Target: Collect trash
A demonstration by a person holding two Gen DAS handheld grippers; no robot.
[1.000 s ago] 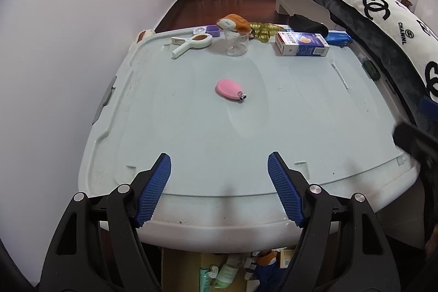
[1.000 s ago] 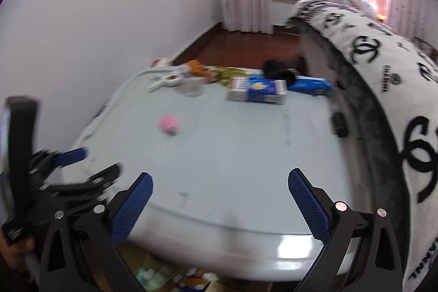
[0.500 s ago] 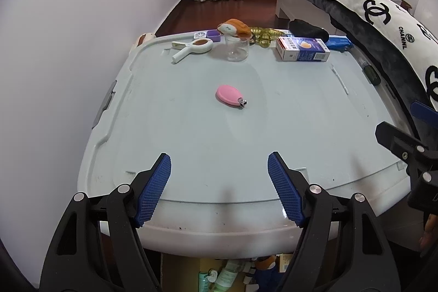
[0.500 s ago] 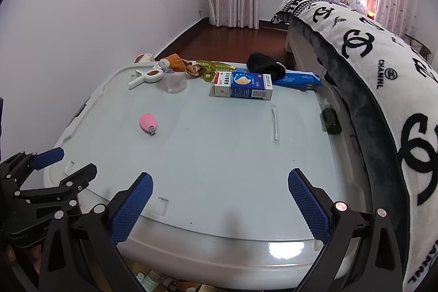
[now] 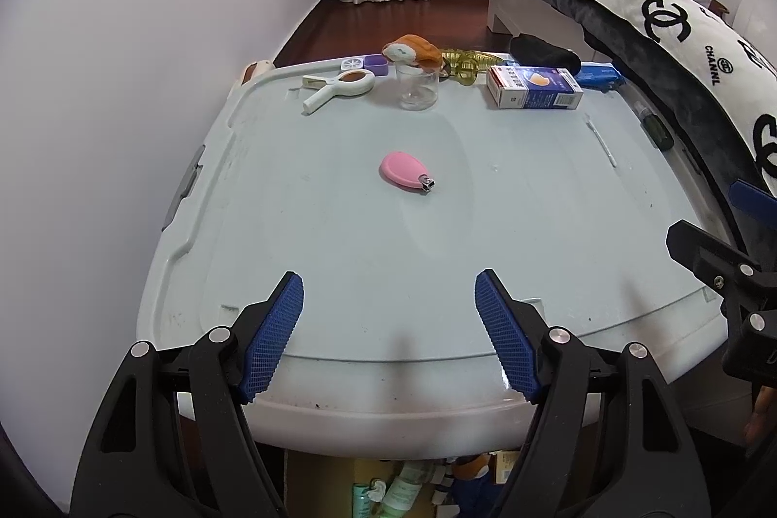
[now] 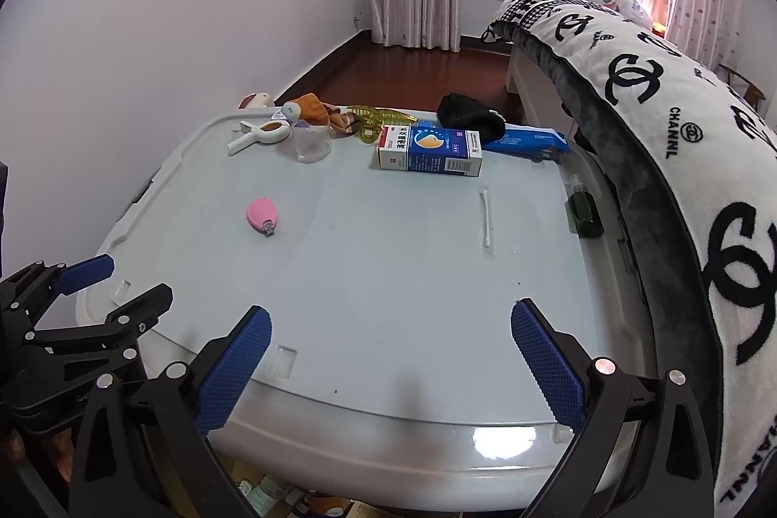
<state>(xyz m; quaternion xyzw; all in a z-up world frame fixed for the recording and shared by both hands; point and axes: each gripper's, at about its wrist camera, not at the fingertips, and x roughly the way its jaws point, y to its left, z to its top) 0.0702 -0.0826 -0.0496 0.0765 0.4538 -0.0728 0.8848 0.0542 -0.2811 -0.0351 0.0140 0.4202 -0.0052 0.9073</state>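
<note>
A pale grey-blue bin lid (image 5: 340,256) serves as the table; it also shows in the right wrist view (image 6: 388,275). On it lie a pink nail clipper (image 5: 405,172) (image 6: 262,216), a white cotton swab (image 5: 601,141) (image 6: 485,222), a blue and white medicine box (image 5: 533,87) (image 6: 430,152), a clear cup (image 5: 417,86) (image 6: 312,142) and a dark green bottle (image 6: 584,212). My left gripper (image 5: 388,333) is open and empty over the near edge. My right gripper (image 6: 391,365) is open and empty over the near right edge.
At the far edge lie a white clip (image 5: 340,87), an orange plush toy (image 5: 413,49), yellow glasses (image 5: 464,62), a black cloth (image 6: 468,115) and a blue packet (image 6: 527,142). A bed with a patterned blanket (image 6: 680,129) borders the right side. A white wall is on the left.
Both grippers have lifted and pulled back a little, so more of the lid and the room shows. The right view was blurred and is now steady. Nothing on the lid moved.
</note>
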